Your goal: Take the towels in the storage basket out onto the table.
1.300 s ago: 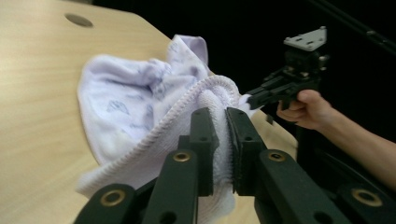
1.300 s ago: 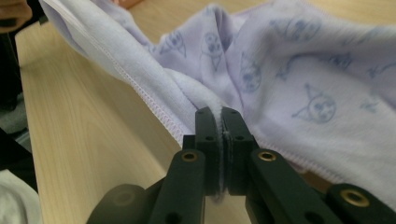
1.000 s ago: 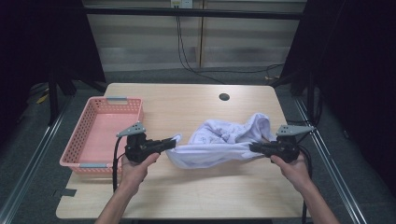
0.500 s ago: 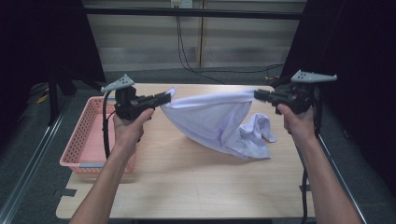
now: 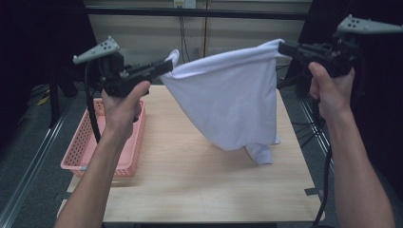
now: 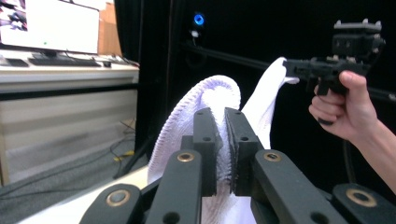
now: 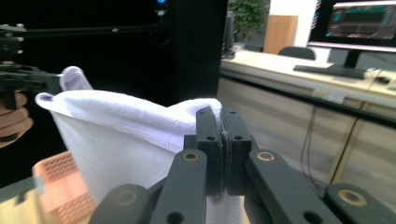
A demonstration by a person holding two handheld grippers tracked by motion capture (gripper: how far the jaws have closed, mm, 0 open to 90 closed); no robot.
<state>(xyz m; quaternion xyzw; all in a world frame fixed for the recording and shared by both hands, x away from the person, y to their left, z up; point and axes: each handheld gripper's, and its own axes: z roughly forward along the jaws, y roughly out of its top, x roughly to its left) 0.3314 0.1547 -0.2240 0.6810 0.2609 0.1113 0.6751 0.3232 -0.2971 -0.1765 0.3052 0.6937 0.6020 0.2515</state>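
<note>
A white terry-cloth towel (image 5: 228, 104) hangs spread in the air above the pale wooden table (image 5: 190, 190) — its top edge stretched between the two grippers, its lowest corner touching the tabletop right of centre. The left gripper (image 5: 164, 66) is clamped on the towel's left upper corner, the right gripper (image 5: 285, 47) on the right one — both held high. A pink plastic mesh basket (image 5: 85, 152) sits at the table's left edge.

Black grippers (image 5: 166, 66), brass-ringed screws
</note>
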